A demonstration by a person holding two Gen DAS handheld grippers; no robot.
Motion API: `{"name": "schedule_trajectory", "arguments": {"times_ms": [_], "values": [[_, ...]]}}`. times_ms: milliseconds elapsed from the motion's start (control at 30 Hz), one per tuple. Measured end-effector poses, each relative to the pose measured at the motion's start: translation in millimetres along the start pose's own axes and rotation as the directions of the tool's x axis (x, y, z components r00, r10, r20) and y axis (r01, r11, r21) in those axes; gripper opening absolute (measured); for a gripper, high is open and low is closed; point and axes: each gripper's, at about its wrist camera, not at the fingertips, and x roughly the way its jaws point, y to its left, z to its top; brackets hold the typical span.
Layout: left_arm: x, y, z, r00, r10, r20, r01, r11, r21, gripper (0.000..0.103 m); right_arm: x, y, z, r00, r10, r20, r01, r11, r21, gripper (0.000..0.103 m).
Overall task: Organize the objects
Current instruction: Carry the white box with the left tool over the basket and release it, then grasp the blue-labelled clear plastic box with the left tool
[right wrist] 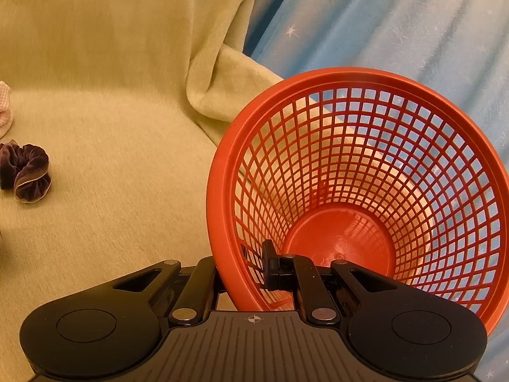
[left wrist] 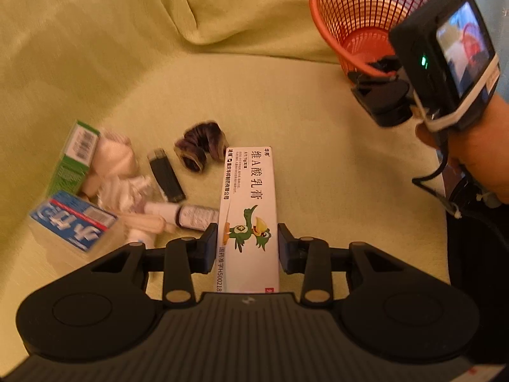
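Risk: the carton (left wrist: 248,219), slick cardboard pinched near one end by the left gripper (left wrist: 247,243), may pivot or slip out above the plush cloth (left wrist: 318,159). Risk: the basket (right wrist: 366,172), rigid red mesh, tilted, its rim clamped by the right gripper (right wrist: 245,273), may tip if released.

Warm, yellowish light over a pale green plush blanket (left wrist: 318,133) — draped and rising in soft folds at the back — with a blue star-speckled curtain (right wrist: 397,22) hanging behind.
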Motion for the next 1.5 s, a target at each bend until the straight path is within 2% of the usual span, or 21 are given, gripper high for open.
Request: {"name": "schedule_trajectory", "arguments": {"times_ms": [167,400,567,767,833,867,967,1033,1200,1267,1333,1400,1500], "values": [[-18.2,3.1,26.9,0.999,-0.015,0.041,0.012,0.998,0.068,0.033,-0.7,0.1,0.2,1.000,0.000,0.000,0.000,1.000,0.000,0.006],[-37.9,-0.1,99.1,0.985,-0.142,0.100,0.119,0.972,0.204,0.033,-1.4,-1.0,-0.3,1.000,0.003,0.003,-0.003,1.000,0.009,0.006],[-35.2,-17.4,151.1,0.962,-0.245,0.119,0.200,0.932,0.301,0.033,-1.7,-0.3,1.3,1.000,0.007,0.006,-0.007,1.000,0.015,0.006],[-8.2,-52.9,211.0,0.917,-0.391,0.084,0.328,0.856,0.399,0.033,-1.5,0.6,2.1,1.000,0.007,0.007,-0.007,1.000,0.015,0.006],[5.1,-63.7,226.5,0.904,-0.413,0.109,0.347,0.859,0.376,0.034,-1.3,1.7,2.4,1.000,0.008,0.007,-0.008,1.000,0.010,0.006],[9.7,-65.6,231.9,0.903,-0.411,0.122,0.345,0.866,0.363,0.039,-0.3,0.7,2.7,1.000,0.009,0.007,-0.009,1.000,0.010,0.006],[11.8,-63.5,233.6,0.910,-0.383,0.160,0.316,0.889,0.331,0.042,-0.1,-0.4,2.6,1.000,0.013,0.008,-0.013,1.000,0.014,0.006],[1.7,-52.4,221.2,0.917,-0.354,0.183,0.290,0.908,0.304,0.046,0.4,-0.6,2.9,1.000,0.012,0.006,-0.012,1.000,0.019,0.006],[-17.3,-0.8,178.9,0.961,-0.167,0.219,0.133,0.978,0.163,0.053,-0.1,-1.0,2.6,1.000,0.016,0.008,-0.016,1.000,0.024,0.006],[-24.8,24.1,156.1,0.974,-0.075,0.214,0.057,0.994,0.092,0.059,-0.8,-1.5,3.0,1.000,0.017,0.009,-0.017,0.999,0.031,0.006],[-32.8,45.9,132.3,0.981,0.011,0.195,-0.017,0.999,0.028,0.064,-0.7,-0.8,3.6,1.000,0.017,0.009,-0.018,0.999,0.032,0.006],[-39.1,63.5,107.4,0.982,0.093,0.165,-0.091,0.996,-0.018,0.065,0.5,-0.1,3.3,1.000,0.017,0.008,-0.018,0.999,0.030,0.006],[-42.5,81.7,72.3,0.979,0.172,0.110,-0.162,0.982,-0.093,0.065,-0.1,-1.0,3.4,1.000,0.016,0.007,-0.016,0.999,0.032,0.006]]}}
